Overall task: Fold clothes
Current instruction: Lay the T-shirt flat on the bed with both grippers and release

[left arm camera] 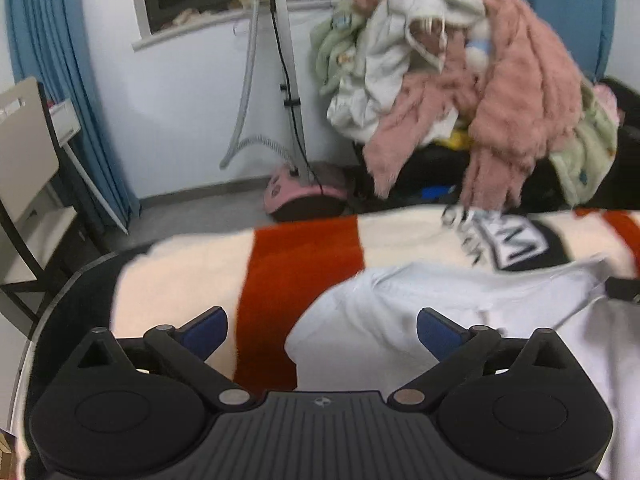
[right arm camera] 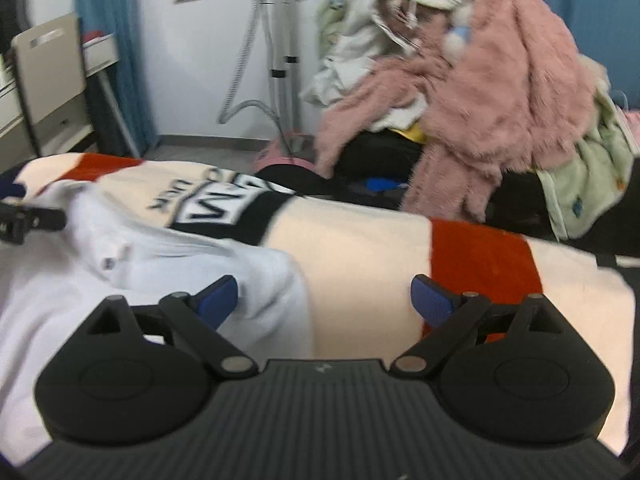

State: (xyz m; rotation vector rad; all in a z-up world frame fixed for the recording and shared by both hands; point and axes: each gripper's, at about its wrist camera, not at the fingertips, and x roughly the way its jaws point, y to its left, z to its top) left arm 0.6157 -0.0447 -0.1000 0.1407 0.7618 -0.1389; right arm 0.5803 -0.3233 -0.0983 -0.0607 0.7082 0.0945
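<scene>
A white garment (left arm camera: pixel 460 320) lies spread on a cream blanket with red stripes (left arm camera: pixel 296 272). My left gripper (left arm camera: pixel 322 330) is open above the garment's left edge, with nothing between its blue pads. In the right wrist view the same white garment (right arm camera: pixel 140 280) lies at the left. My right gripper (right arm camera: pixel 324 300) is open over its right edge and the blanket (right arm camera: pixel 368 256), empty. The tip of the other gripper shows at the far left (right arm camera: pixel 28 218) and, in the left wrist view, at the far right (left arm camera: pixel 622 288).
A heap of clothes, with a pink fluffy one (left arm camera: pixel 512 100) on top, sits on a dark seat behind the blanket. A garment steamer with a pink base (left arm camera: pixel 296 196) stands on the floor. A chair (left arm camera: pixel 24 168) and blue curtains are at the left.
</scene>
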